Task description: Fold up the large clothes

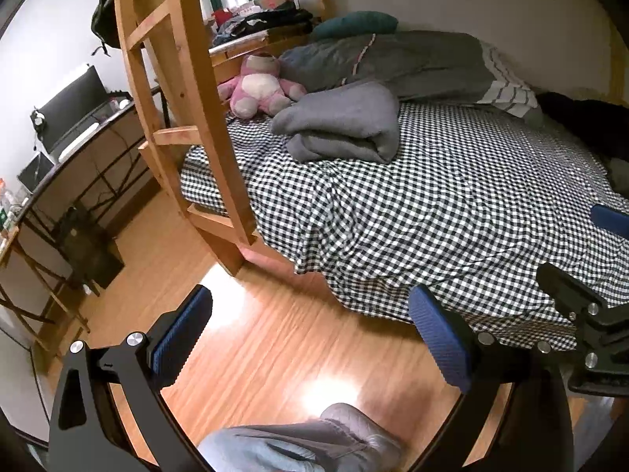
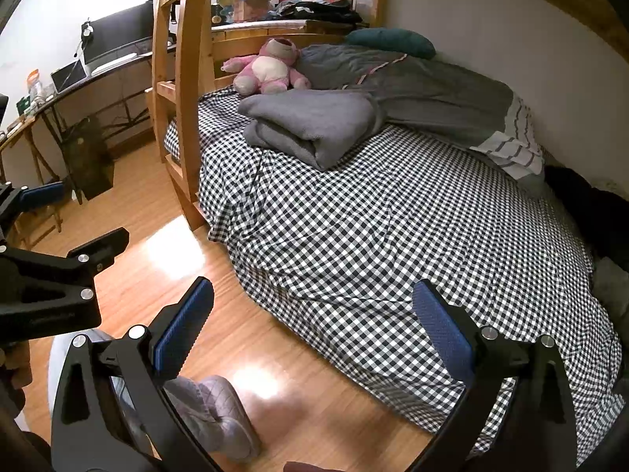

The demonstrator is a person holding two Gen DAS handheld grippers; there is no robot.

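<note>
The dark garment [image 2: 589, 200] lies bunched at the bed's far right edge by the wall, well apart from both tools. The left gripper [image 1: 310, 338] and right gripper [image 2: 314, 330] hang wide open, holding nothing, over the floor; reaching across may snag the checkered sheet [image 2: 393, 236] instead.

- The folded blanket [image 1: 342, 122] [image 2: 310, 126] lies on the bed [image 1: 452, 212] [image 2: 393, 236], toward its head end and near the ladder-side edge.
- The plush toy [image 1: 257, 86] [image 2: 269, 65] sits behind the blanket, at the head corner.
- The duvet [image 1: 405, 61] [image 2: 424, 86] lies along the wall-side edge, a pillow [image 1: 355, 23] [image 2: 391, 41] behind it.
- The ladder [image 1: 177, 90] [image 2: 177, 90] stands at the bed's left edge.
- The desk [image 1: 78, 149] [image 2: 90, 86] stands left of the ladder, against the wall, a monitor [image 1: 74, 104] [image 2: 118, 33] on it.
</note>
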